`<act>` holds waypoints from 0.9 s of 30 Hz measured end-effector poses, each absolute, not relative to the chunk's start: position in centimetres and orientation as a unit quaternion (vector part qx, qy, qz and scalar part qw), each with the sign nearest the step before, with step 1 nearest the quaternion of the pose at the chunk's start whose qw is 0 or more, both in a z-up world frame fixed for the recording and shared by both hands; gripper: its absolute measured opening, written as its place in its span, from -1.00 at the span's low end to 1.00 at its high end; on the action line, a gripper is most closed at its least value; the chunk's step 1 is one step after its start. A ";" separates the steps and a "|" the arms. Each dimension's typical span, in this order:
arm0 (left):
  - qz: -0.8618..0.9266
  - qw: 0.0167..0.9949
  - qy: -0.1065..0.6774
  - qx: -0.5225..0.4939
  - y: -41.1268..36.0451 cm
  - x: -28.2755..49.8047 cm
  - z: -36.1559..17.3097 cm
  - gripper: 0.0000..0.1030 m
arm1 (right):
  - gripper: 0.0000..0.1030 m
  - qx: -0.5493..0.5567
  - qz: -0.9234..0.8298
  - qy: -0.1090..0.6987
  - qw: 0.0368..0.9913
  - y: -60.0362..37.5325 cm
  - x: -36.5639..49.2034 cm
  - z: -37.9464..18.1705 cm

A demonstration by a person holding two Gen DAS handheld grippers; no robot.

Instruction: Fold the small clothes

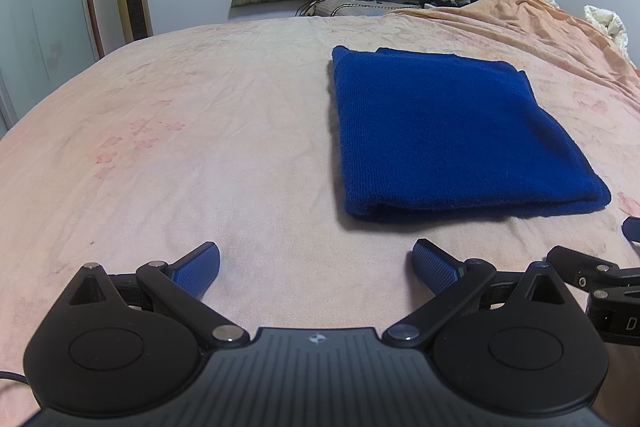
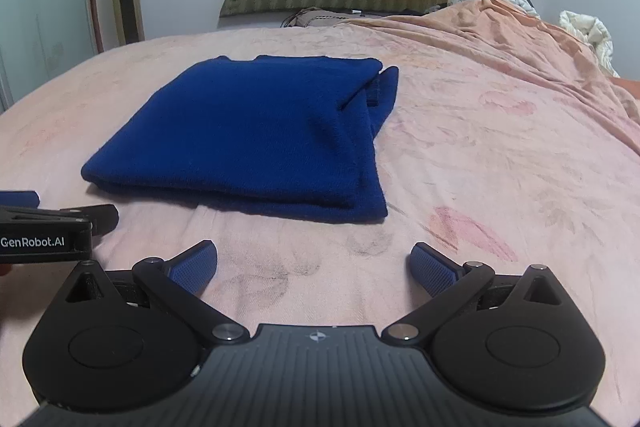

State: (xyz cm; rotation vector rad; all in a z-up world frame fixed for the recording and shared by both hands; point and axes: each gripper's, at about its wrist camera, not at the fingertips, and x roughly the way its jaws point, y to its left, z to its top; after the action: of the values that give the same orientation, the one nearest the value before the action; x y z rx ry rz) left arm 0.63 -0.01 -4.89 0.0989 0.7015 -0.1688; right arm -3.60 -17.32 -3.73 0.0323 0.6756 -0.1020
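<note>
Folded blue garment [image 1: 452, 135] lies on the bed [image 1: 200, 147]; left hand-held gripper [image 1: 316, 269] and right hand-held gripper [image 2: 314, 267] both spread, empty

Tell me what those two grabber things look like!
Both the left gripper and the right gripper are black, with round hinge plates, silver pins and a ribbed middle. Their fingertips wear bumpy blue pads. The left one's side reads "GenRobot.AI" in white.

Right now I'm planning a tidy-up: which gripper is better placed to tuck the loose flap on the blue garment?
Probably the right gripper: the blue garment's loose flap lies on its side.
</note>
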 end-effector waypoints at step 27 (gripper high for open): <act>-0.070 0.928 0.360 0.068 0.3 0.0 -2.6 1.00 | 0.99 0.120 -0.048 0.352 0.927 -18.2 -4.9 -1.4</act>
State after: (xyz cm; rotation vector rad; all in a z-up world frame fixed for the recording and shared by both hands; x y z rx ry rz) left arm -0.03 0.27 -2.58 0.1398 0.7374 -0.1427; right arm -4.93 -18.19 -1.43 0.2462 0.7227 -0.0994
